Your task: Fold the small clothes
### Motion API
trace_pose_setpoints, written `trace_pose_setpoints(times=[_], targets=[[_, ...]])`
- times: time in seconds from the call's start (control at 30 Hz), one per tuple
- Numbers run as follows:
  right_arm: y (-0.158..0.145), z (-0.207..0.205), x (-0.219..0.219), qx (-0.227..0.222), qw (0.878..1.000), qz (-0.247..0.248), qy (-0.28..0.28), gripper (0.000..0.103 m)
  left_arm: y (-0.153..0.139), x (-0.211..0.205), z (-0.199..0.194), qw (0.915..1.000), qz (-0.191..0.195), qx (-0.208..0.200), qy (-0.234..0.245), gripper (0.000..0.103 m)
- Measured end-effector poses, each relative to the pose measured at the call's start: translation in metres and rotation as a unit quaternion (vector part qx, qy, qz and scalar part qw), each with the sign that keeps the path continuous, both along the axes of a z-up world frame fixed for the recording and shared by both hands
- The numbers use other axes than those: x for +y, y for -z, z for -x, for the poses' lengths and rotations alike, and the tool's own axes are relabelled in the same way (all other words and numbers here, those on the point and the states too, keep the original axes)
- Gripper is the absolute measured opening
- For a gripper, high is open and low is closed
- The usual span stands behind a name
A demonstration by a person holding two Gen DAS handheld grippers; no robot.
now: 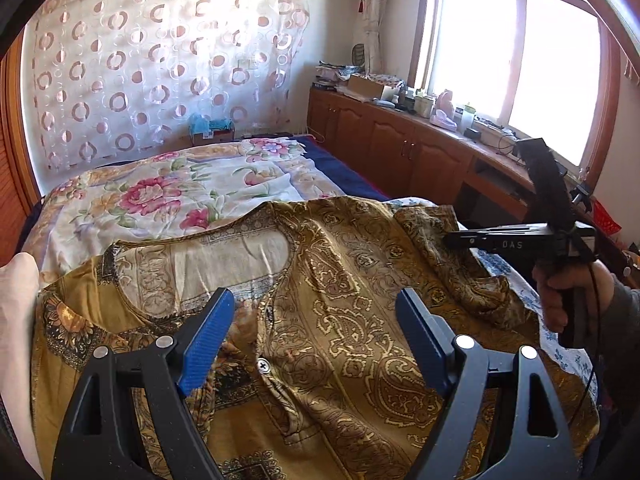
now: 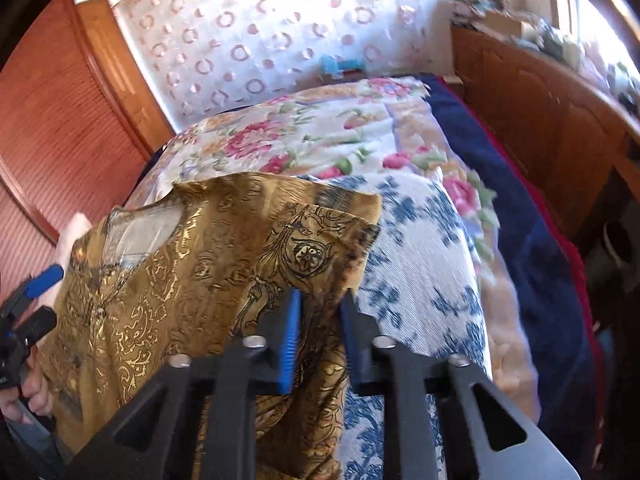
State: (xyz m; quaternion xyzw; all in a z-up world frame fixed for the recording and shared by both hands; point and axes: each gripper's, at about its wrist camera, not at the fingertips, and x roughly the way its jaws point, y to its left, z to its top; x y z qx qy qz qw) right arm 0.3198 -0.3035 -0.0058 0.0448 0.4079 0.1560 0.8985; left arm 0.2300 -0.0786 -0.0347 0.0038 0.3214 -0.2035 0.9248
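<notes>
A gold paisley shirt (image 1: 360,280) lies front-up on the bed, neckline toward the far end and button placket running down its middle. My left gripper (image 1: 316,300) hovers open just over the placket, nothing between its blue pads (image 1: 208,332). In the right wrist view the same shirt (image 2: 180,260) fills the left side, and my right gripper (image 2: 322,304) is shut on the shirt's sleeve (image 2: 320,240), with a fold of gold cloth pinched between the pads. From the left wrist view, the right gripper (image 1: 450,238) reaches in from the right at the sleeve (image 1: 424,232), held by a hand (image 1: 556,300).
The shirt rests on a blue-and-white patterned cloth (image 2: 420,248) over a floral sheet (image 1: 180,188). A navy blanket (image 2: 500,184) runs along the bed's right edge. Wooden cabinets (image 1: 392,140) with clutter line the right wall under the window. A pale cloth (image 1: 16,300) sits at far left.
</notes>
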Motion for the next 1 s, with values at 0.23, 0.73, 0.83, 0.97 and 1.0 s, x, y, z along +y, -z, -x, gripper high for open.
trace_pose_setpoints(times=[0.23,0.73,0.83,0.97,1.0], targets=[[-0.011,0.008,0.021,-0.041,0.998,0.034,-0.024,0.006,-0.002,0.009,-0.001,0.9999,0.006,-0.003,-0.012,0.083],[-0.009,-0.01,0.05,-0.044,0.993,0.109,-0.019,0.03,-0.002,0.014,-0.001,0.9998,0.01,0.0,-0.018,0.083],[-0.01,-0.009,0.055,-0.046,0.993,0.1,-0.035,0.03,-0.001,0.015,-0.001,0.9998,0.01,-0.001,-0.019,0.083],[-0.009,-0.003,0.064,-0.06,0.99,0.111,-0.055,0.023,-0.002,0.016,-0.002,0.9998,0.01,-0.001,-0.019,0.083],[-0.01,-0.002,0.066,-0.065,0.99,0.114,-0.057,0.023,-0.002,0.016,-0.002,0.9998,0.01,-0.001,-0.019,0.083]])
